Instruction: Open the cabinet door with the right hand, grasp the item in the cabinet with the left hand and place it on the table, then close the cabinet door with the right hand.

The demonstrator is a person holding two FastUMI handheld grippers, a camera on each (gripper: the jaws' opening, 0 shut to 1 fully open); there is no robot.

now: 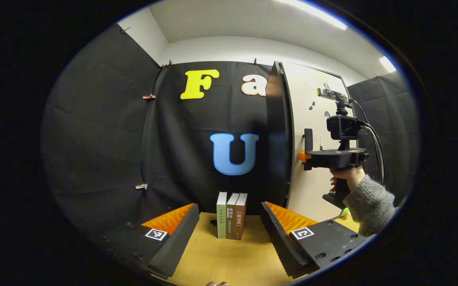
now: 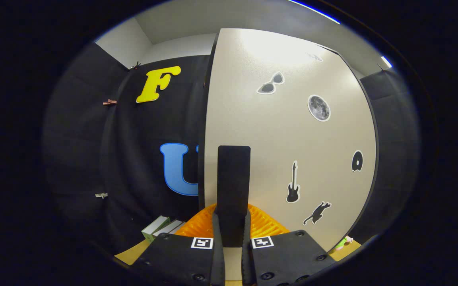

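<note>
Left gripper view: left gripper (image 1: 229,226) fingers spread wide, nothing between them, held low over the wooden table (image 1: 229,262). Three books (image 1: 231,215) stand upright side by side on the table straight ahead, between the two fingers in view and farther back, not touched; green spine on the left, grey in the middle, brown on the right. Cabinet door (image 1: 282,135) stands swung open, seen edge-on, dark edge toward the camera, pale face turned to the right. Right gripper (image 1: 306,155) is farther off at the door's pale face, at the black handle (image 1: 308,140), gripped from below by a person's hand (image 1: 346,176) in a grey knit sleeve (image 1: 370,204).

Right gripper view: right gripper (image 2: 232,238) fingers clenched on the black door handle (image 2: 233,190), one finger pressed on each side of the vertical bar. Pale door face (image 2: 292,131) close in front, stickers on it: sunglasses (image 2: 270,84), moon (image 2: 319,107), guitar (image 2: 292,183), cat (image 2: 316,212), a dark disc (image 2: 357,161). Books (image 2: 161,227) show low left past the door's edge, on the table (image 2: 133,252). Something small and green (image 2: 344,241) sits low right; can't tell what it is.
</note>
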